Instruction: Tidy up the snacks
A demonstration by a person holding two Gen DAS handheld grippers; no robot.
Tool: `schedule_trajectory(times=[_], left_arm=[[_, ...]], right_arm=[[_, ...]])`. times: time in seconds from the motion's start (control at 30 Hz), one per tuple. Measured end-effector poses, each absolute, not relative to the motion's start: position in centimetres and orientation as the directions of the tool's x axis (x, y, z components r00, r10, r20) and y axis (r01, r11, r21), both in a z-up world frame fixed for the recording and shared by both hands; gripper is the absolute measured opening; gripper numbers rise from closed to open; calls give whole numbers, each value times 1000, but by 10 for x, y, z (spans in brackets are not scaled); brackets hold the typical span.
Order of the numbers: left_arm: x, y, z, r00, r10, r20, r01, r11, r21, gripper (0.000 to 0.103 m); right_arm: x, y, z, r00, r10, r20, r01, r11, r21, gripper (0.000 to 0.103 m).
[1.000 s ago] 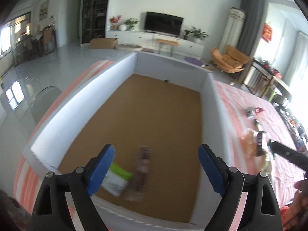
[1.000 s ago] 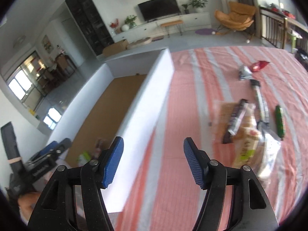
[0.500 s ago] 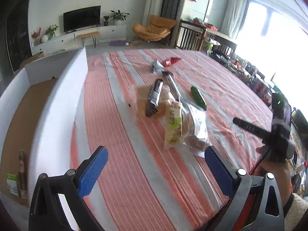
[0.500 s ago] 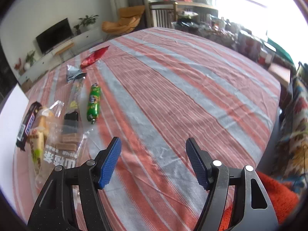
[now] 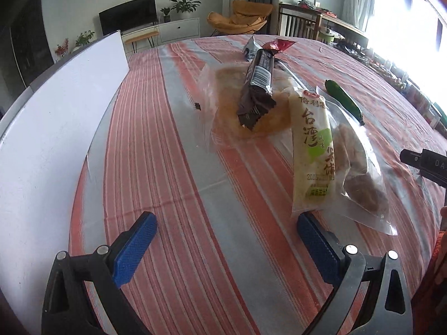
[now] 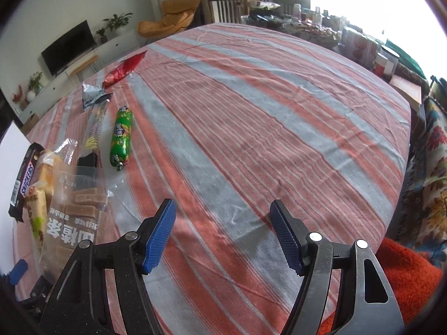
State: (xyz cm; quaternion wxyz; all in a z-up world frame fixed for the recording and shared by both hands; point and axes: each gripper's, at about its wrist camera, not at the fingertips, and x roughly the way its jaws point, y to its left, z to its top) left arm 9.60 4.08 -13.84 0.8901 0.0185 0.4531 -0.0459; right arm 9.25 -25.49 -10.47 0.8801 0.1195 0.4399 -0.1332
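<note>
At the bottom of the left wrist view, the left gripper (image 5: 223, 240) stands spread wide over the red-and-grey striped tablecloth (image 5: 173, 145), its jaws having just been opening, with only cloth between the blue pads; the right pad's tip is just beside the near corner of a pale green-and-cream packet (image 5: 314, 150). That packet lies at centre right, overlapping a clear bag of brown pieces (image 5: 360, 173). Above them, in the upper centre, a dark brown bar wrapper (image 5: 258, 83) rests on a clear bag of tan cake (image 5: 226, 103). A green sausage snack (image 5: 343, 102) lies at the upper right of the pile, and a red packet (image 5: 279, 46) sits near the top. The white box wall (image 5: 50, 128) fills the left side. In the right wrist view, the right gripper (image 6: 222, 234) is parted too, its jaws having just been opening over bare cloth and holding nothing, the snacks clustered at the frame's left.
</note>
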Motion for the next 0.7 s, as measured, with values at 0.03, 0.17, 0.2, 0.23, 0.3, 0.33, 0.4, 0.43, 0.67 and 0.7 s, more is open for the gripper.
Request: schedule_trajectory(times=[0.03,0.17,0.2,0.23,0.3,0.33,0.4,0.43,0.67,0.7], left_arm=[[95,41,-138,585,-61,-809,96,995,-5,101],[96,41,-139,581,-61,-811,97,995,-6,103],[95,41,-139,581,-61,-811,97,995,-6,103],[95,41,-139,581,-61,-811,97,995,-6,103],[95,41,-139,581,-61,-811,97,995,-5,103],[96,41,-139,581,-61,-811,97,995,-5,103],[95,41,-139,581,-60,-811,96,995,-5,103],[96,41,-139,581,-60,-811,97,995,-5,103],[96,41,-139,581,-61,-811,97,995,-5,103],[95,41,-139,581,-61,-811,97,995,-5,103]], right_arm=[[95,-255,-105,580,-134,-803,342,935,91,77],[108,-251,-109,576,-201,-792,358,933,23,84],[109,-249,-110,573,-215,-791,360,933,7,84],[109,-248,-111,574,-219,-789,358,934,2,86],[108,-249,-110,577,-214,-788,358,934,9,87],[108,-249,-109,578,-213,-788,358,934,10,87],[107,-249,-109,578,-215,-787,359,933,8,87],[107,-249,-109,578,-216,-787,360,933,8,87],[106,-249,-108,579,-217,-786,359,933,7,88],[106,-249,-108,579,-217,-786,359,933,6,88]])
